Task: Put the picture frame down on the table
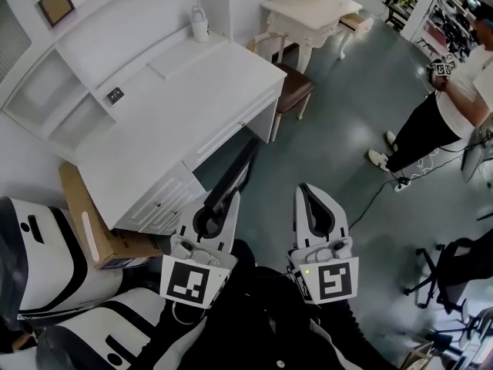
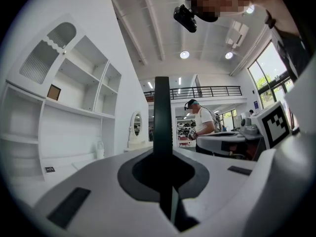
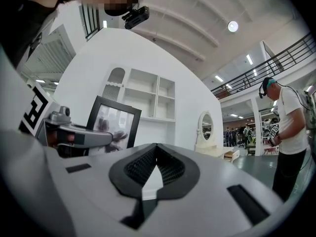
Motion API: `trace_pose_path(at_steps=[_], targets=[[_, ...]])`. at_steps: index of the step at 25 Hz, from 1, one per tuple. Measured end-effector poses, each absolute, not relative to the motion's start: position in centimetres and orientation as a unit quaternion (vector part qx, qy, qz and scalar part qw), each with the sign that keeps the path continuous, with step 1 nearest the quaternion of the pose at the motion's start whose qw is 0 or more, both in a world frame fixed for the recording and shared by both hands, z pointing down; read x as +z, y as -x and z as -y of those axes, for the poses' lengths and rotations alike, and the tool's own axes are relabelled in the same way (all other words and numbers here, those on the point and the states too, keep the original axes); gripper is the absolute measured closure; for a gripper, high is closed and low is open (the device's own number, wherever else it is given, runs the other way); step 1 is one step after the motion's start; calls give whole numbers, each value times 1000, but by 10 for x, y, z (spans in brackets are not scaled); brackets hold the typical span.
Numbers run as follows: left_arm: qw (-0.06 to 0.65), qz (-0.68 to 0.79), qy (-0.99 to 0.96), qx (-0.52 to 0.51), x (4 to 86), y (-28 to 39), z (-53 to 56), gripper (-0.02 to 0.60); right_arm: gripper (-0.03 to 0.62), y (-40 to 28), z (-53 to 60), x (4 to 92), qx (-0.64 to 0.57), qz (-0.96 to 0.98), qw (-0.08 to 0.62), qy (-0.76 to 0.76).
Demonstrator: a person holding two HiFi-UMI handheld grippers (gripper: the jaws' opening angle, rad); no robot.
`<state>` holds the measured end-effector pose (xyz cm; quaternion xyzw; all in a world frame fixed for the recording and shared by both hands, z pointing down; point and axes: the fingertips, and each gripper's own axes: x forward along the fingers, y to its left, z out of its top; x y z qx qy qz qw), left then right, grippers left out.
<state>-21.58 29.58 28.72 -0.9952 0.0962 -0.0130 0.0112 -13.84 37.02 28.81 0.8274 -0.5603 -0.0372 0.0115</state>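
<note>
The picture frame [image 1: 235, 177] is a thin black-edged frame. My left gripper [image 1: 229, 200] is shut on it and holds it in the air off the front edge of the white table [image 1: 192, 99]. In the left gripper view the frame [image 2: 162, 122] shows edge-on as a dark upright strip between the jaws. The right gripper view shows its printed face [image 3: 112, 126], with the left gripper [image 3: 74, 137] clamped on its side. My right gripper [image 1: 310, 197] hangs beside the left one, to its right, shut with nothing in it [image 3: 156, 148].
A white jug [image 1: 199, 25] stands at the table's back and a small brown frame [image 1: 56, 5] on the shelf. A brown-seated chair [image 1: 294, 85] and a white vanity [image 1: 308, 8] stand to the right. A cardboard box [image 1: 81, 226] lies left. A person [image 1: 435, 118] stands far right.
</note>
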Motion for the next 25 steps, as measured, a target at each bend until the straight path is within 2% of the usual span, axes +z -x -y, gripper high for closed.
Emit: trace_pose_path(at_steps=[13, 25], targets=[[22, -61, 998, -5, 288, 143, -263, 569, 592, 81, -333, 291, -45, 543, 13, -838], [14, -73, 997, -6, 279, 58, -157, 569, 592, -5, -228, 281, -43, 555, 29, -830]])
